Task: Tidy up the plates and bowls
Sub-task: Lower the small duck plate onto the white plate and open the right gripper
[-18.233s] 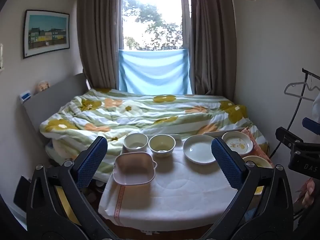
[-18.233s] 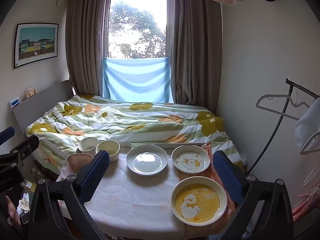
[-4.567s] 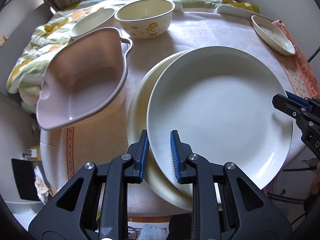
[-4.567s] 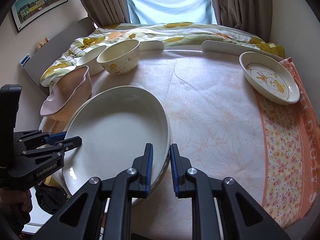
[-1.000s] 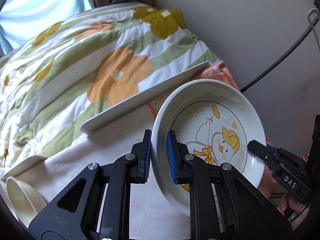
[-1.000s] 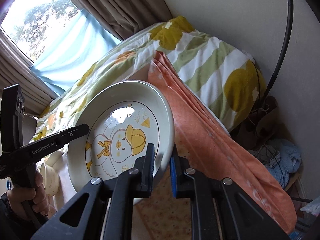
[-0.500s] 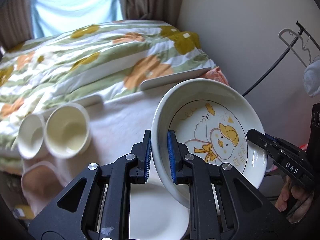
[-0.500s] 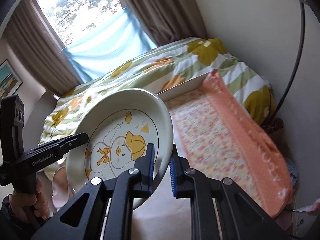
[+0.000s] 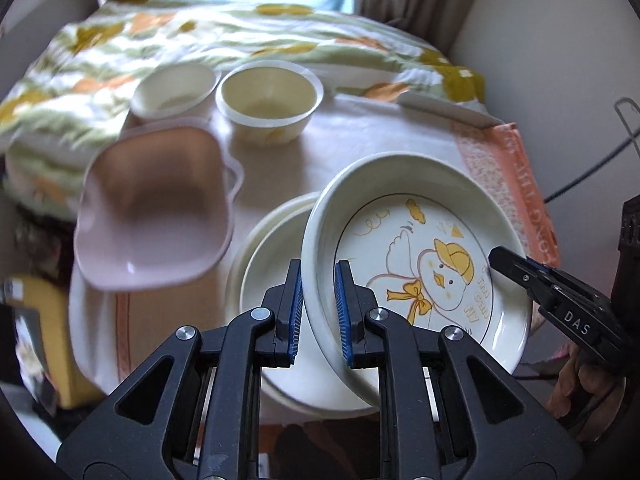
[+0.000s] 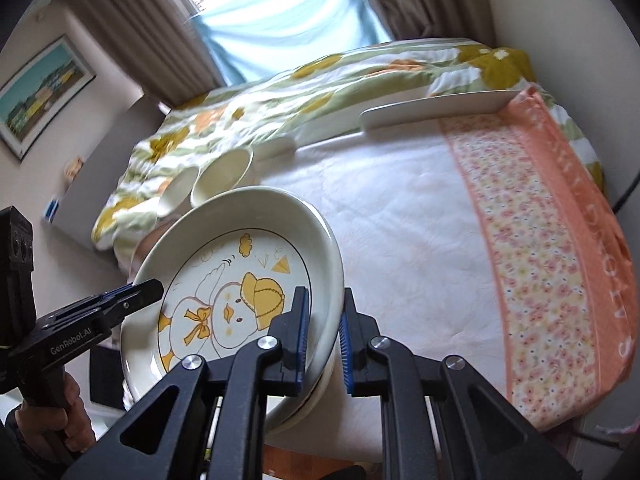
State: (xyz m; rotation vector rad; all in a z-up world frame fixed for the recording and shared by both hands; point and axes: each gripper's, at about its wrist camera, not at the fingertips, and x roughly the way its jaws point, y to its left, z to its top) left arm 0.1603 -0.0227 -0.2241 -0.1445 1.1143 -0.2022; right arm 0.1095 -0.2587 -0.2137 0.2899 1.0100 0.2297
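A white plate with a yellow duck drawing (image 9: 420, 264) (image 10: 240, 280) is held tilted in the air by both grippers. My left gripper (image 9: 318, 308) is shut on its left rim; it shows at the left of the right wrist view (image 10: 132, 292). My right gripper (image 10: 322, 336) is shut on its right rim; it shows in the left wrist view (image 9: 516, 264). Under the duck plate lies a stack of plain white plates (image 9: 272, 248), with the duck plate partly over it. A pink dish with handles (image 9: 156, 216), a white bowl (image 9: 176, 90) and a cream bowl (image 9: 270, 100) stand beyond.
The white tablecloth (image 10: 400, 208) has an orange flowered band (image 10: 540, 240) on its right side. A flowered duvet (image 9: 200, 36) on a bed lies just behind the table. A long white strip (image 10: 436, 110) lies along the table's far edge. A wall stands close on the right.
Both grippers have carried the duck plate left and down, from the table's right side to just above the stack of white plates.
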